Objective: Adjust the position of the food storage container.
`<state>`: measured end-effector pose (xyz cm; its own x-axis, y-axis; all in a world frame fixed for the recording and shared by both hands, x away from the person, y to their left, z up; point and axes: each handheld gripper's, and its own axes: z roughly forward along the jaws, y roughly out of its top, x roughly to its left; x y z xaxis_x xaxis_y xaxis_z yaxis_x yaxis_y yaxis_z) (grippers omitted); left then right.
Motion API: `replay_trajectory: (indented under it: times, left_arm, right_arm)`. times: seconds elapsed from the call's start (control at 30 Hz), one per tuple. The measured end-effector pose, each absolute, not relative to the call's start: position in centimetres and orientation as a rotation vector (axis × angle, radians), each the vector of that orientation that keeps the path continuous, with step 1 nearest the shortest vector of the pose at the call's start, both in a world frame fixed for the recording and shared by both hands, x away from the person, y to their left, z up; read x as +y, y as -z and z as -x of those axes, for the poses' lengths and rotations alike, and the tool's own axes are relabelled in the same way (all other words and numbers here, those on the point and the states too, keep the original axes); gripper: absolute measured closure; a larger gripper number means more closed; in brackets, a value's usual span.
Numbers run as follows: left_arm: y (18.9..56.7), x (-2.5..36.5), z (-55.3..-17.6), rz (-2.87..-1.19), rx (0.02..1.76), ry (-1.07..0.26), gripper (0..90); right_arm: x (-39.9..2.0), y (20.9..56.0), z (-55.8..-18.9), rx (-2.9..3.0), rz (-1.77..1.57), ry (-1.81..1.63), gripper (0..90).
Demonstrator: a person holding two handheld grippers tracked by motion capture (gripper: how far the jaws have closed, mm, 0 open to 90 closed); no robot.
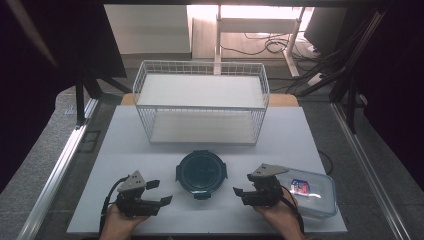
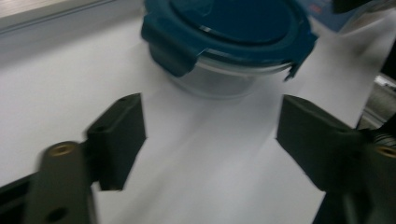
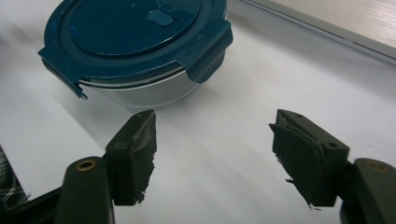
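left tongs (image 1: 159, 192): jaws apart | right tongs (image 1: 242, 185): jaws apart

- The round clear-walled container (image 1: 201, 175) has a glossy dark-teal plastic lid (image 3: 135, 32) with smooth clip flaps.
- The white bench top (image 1: 150, 150) looks matt and smooth.
- The white wire basket (image 1: 201, 102) is thin coated metal mesh.
- The rectangular clear plastic box (image 1: 312, 192) looks glossy.
- The right hand-held gripper (image 3: 212, 154) has matt black jaws with rough, frayed pads.
- The left hand-held gripper (image 2: 210, 140) has smooth matt black jaws.

Your white table (image 1: 125, 150) carries a wire basket (image 1: 201, 102) at twelve o'clock, a round teal-lidded container (image 1: 201, 172) at centre, and a clear box (image 1: 312, 192) at four.
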<state>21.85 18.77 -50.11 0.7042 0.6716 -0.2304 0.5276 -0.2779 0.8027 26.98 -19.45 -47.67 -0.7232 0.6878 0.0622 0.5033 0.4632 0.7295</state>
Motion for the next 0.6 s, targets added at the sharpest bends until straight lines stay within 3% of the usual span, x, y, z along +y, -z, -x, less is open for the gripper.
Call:
replay_trajectory:
  times: [0.07,0.1,0.13,0.2,0.3,0.37,0.6]
  left_arm:
    - [49.9,18.1,-22.1,-1.935,0.920,-0.150,42.6]
    - [49.7,17.6,-22.2,-1.925,0.930,-0.140,56.8]
    - [49.6,17.2,-22.3,-1.920,0.932,-0.138,56.8]
    - [49.2,15.9,-22.8,-1.913,0.905,-0.108,71.2]
    - [48.5,13.7,-23.6,-1.935,0.848,-0.084,85.3]
    - [48.0,11.5,-24.3,-1.973,0.790,-0.080,89.7]
    - [47.7,5.2,-26.8,-2.058,0.718,-0.038,90.0]
  right_arm:
    - [-19.6,47.6,-27.0,2.462,-1.029,-1.105,32.2]
    - [-19.7,47.5,-27.1,2.449,-1.036,-1.117,33.4]
    - [-19.7,47.5,-27.1,2.449,-1.036,-1.117,33.4]
    - [-19.8,47.4,-27.1,2.429,-1.051,-1.128,33.9]
    - [-20.0,47.2,-27.2,2.411,-1.053,-1.116,34.5]
    - [-20.1,47.1,-27.2,2.400,-1.057,-1.117,34.4]
    - [-21.1,46.6,-27.2,2.368,-1.072,-1.130,31.6]
